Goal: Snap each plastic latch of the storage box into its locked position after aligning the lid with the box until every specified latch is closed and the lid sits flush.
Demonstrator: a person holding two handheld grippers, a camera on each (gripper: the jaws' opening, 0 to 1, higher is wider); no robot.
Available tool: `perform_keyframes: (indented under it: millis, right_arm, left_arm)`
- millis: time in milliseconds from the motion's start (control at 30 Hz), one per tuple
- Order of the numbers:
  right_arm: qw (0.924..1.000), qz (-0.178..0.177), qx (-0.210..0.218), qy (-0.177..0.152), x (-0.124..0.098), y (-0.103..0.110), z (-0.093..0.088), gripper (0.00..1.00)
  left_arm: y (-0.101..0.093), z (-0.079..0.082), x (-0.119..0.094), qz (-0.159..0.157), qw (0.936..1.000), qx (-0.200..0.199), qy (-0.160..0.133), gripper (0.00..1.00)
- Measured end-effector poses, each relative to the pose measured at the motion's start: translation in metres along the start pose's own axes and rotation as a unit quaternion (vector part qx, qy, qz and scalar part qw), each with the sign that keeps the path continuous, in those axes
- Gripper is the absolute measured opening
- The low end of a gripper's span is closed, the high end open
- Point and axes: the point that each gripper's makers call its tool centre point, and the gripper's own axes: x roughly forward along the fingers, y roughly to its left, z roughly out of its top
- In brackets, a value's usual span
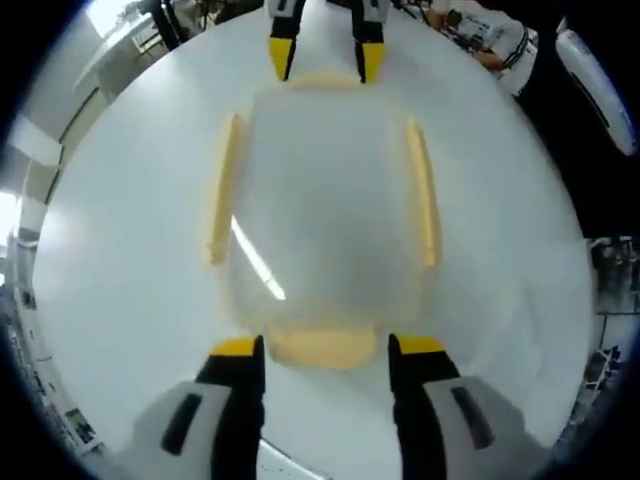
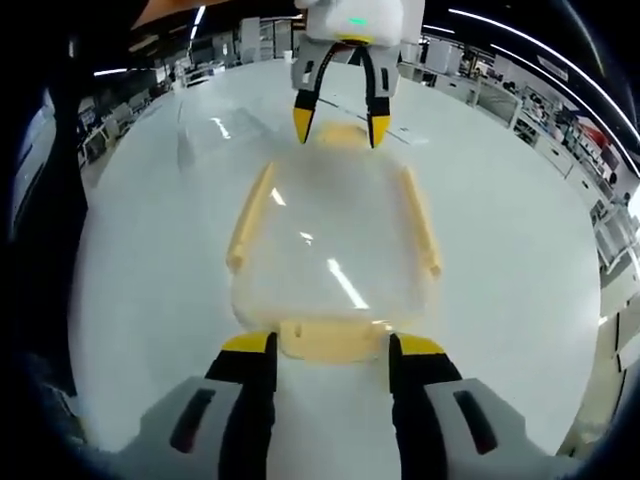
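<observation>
A translucent storage box [image 1: 325, 205] with its lid on rests on a white table [image 1: 120, 270]. It has pale yellow latches: long ones on its two sides [image 1: 222, 185] [image 1: 424, 190] and a short one at each end. My left gripper [image 1: 325, 350] is open, its yellow-tipped jaws straddling the near end latch [image 1: 322, 347]. At the far end of the box, the right gripper [image 1: 326, 62] is open around the other end latch. From the right gripper view, my right gripper [image 2: 330, 350] stands open around its end latch [image 2: 335, 340], the box [image 2: 335, 235] ahead, the left gripper [image 2: 340, 125] opposite.
The white table [image 2: 130, 300] spreads wide around the box. A person's sleeve [image 1: 490, 40] shows at the far edge in the left gripper view. Shelves and workbenches [image 2: 520, 100] stand far behind in the right gripper view.
</observation>
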Motion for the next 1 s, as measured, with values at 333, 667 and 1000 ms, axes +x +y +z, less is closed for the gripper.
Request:
perform_keyframes:
  millis: [333, 667, 1000]
  right_arm:
    - [0.9999, 0.007, 0.008, 0.003, 0.0000, 0.0013, 0.0004, 0.43]
    - [0.9999, 0.005, 0.015, 0.006, 0.0002, 0.0001, 0.0000, 0.41]
    - [0.9998, 0.002, 0.021, -0.004, 0.0007, -0.0004, 0.0009, 0.40]
  left_arm:
    - [0.0036, 0.0003, -0.0003, 0.005, 0.9998, -0.005, 0.018, 0.44]
    - [0.0051, -0.0001, -0.0006, 0.005, 0.9995, -0.011, 0.028, 0.41]
    - [0.0002, -0.0004, -0.0004, 0.007, 0.9996, -0.007, 0.027, 0.40]
